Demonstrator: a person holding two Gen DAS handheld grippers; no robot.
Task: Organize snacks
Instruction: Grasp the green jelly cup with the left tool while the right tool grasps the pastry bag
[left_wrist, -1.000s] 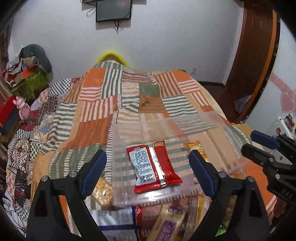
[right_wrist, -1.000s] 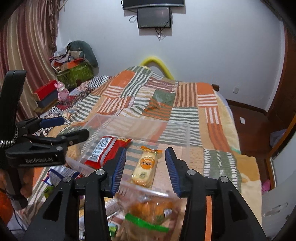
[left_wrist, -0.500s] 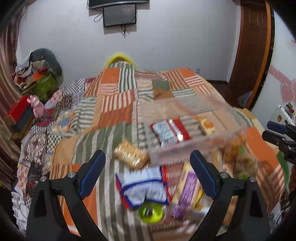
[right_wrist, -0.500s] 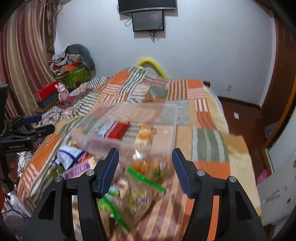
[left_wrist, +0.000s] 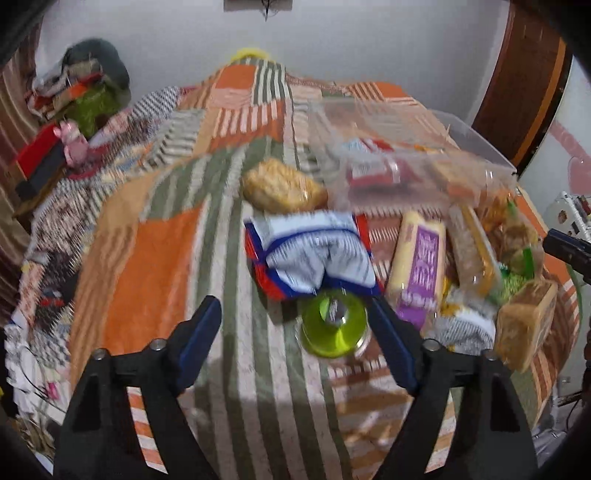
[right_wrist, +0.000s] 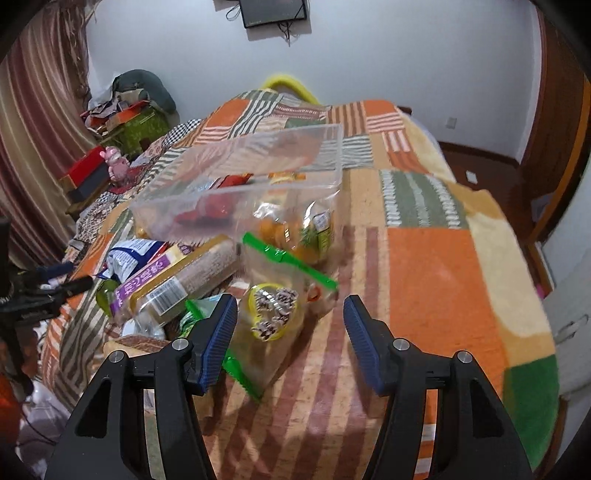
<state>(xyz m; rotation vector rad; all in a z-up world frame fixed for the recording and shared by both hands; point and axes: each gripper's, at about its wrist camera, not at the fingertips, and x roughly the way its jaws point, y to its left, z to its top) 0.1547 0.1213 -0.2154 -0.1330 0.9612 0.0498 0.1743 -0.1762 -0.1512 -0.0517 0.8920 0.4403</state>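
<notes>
On the striped patchwork blanket (left_wrist: 166, 266) in front of me, the loose snacks lie in a heap just short of the clear plastic bin (right_wrist: 236, 184), which already has a red packet (left_wrist: 373, 171) and a small orange one inside. My left gripper (left_wrist: 295, 325) is closing with nothing pressed between its pads yet; the green jelly cup (left_wrist: 332, 321) sits near its right finger, with the blue-and-white bag (left_wrist: 314, 258) just beyond. My right gripper (right_wrist: 290, 325) stands parted and empty over the clear zip bag with the green seal (right_wrist: 280, 295).

I judge the step in hand to be picking the next snack for the bin. To do it well with the left, I should centre the cup between the fingers before they meet, since it now sits off to one side and could squirt away on the soft bedding. It looks rigid, so a grip across its wall should hold. With the right, I would pinch the zip bag near its stiff seal, not the slack film, and keep clear of the purple-labelled packet (right_wrist: 162, 280) lying beside it.
</notes>
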